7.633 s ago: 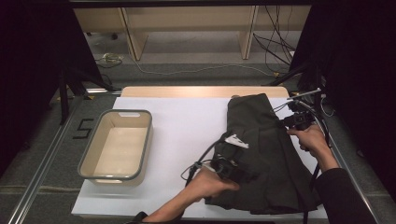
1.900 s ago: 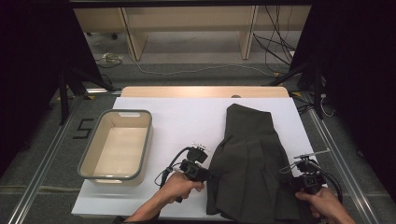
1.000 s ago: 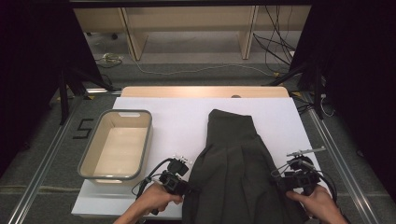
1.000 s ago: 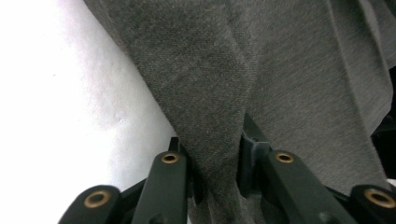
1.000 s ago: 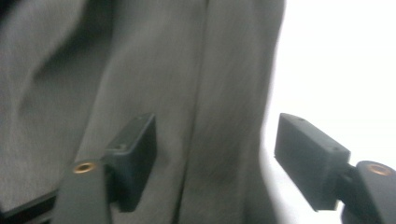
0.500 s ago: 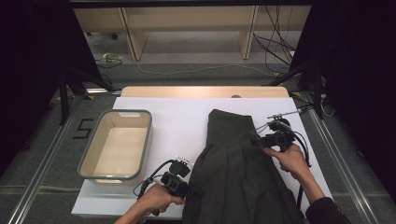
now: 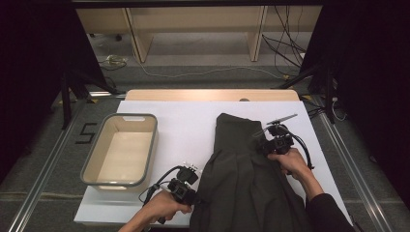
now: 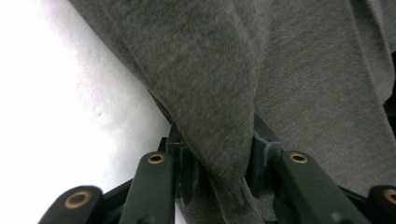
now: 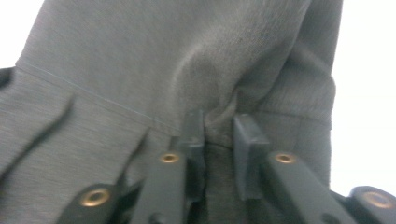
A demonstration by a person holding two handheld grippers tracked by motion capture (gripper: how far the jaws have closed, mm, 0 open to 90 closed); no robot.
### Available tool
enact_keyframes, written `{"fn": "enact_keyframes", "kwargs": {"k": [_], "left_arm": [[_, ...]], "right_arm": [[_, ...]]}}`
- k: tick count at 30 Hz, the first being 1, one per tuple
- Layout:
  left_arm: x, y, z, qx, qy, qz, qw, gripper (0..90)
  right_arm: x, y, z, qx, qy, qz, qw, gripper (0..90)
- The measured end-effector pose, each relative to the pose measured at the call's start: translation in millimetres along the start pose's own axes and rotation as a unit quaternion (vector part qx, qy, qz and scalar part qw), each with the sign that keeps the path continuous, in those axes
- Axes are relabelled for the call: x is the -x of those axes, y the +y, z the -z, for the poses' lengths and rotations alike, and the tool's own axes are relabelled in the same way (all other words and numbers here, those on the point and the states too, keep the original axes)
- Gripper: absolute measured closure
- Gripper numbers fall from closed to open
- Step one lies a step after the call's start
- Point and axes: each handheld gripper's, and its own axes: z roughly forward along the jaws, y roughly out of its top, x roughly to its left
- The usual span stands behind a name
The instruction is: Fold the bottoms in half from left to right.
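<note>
Fingers [image 9: 245, 154] of the right gripper [image 7: 275, 144] have just been closing and now pinch a small ridge of the dark garment [image 7: 246, 179] between them, up near its narrow far end at the right edge; the right gripper view shows cloth bunched into the gap beside a stitched seam. Those of the left gripper [image 7: 183, 189] are clamped on a thick fold of the same cloth at the near left edge, the fold rising between the pads in the left gripper view. That garment lies lengthwise on the white table [image 7: 183, 121], right of centre, narrow end away from the person and the wide end reaching the near edge, well apart from the empty bin [image 7: 121, 151] on the left. By my reading this is a folding step, with both edges gripped and no fold yet made. Next, both hands would need to lift together, keeping the cloth taut, and carry one edge across without dragging the rest.
</note>
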Motion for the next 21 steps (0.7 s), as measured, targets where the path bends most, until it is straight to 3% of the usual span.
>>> {"fn": "enact_keyframes", "kwargs": {"k": [3,7,12,14,16,18,20,21], "left_arm": [[6.3,0.3,3.5,0.006,-0.006,-0.009,0.9999,69.0],[15.3,1.5,-0.3,0.002,-0.009,-0.025,0.9997,74.1],[23.3,-1.0,-13.8,-0.024,-0.014,-0.045,0.9986,74.4],[25.6,1.2,-8.2,-0.021,-0.005,-0.056,0.9982,67.3],[26.7,5.7,5.0,0.009,0.012,-0.054,0.9984,52.5],[28.3,11.6,20.5,0.045,0.038,-0.062,0.9963,41.5],[31.7,17.1,33.0,0.108,0.064,-0.068,0.9898,37.6],[33.0,20.0,36.0,0.129,0.058,-0.068,0.9875,39.6]], "right_arm": [[-1.4,2.6,17.7,0.033,-0.012,0.0,0.9994,85.3],[-2.2,0.8,33.5,0.052,-0.051,0.016,0.9972,85.5],[4.0,-4.2,15.8,0.031,-0.077,0.016,0.9964,84.9],[5.1,-6.1,8.2,0.022,-0.081,0.021,0.9962,84.1],[3.9,-7.0,5.4,0.019,-0.088,0.024,0.9957,82.5],[4.0,-6.7,5.9,0.021,-0.089,0.023,0.9955,80.7],[5.4,-6.7,5.7,0.023,-0.088,0.022,0.9956,80.6],[5.4,-6.8,5.4,0.022,-0.089,0.021,0.9956,80.6]]}}
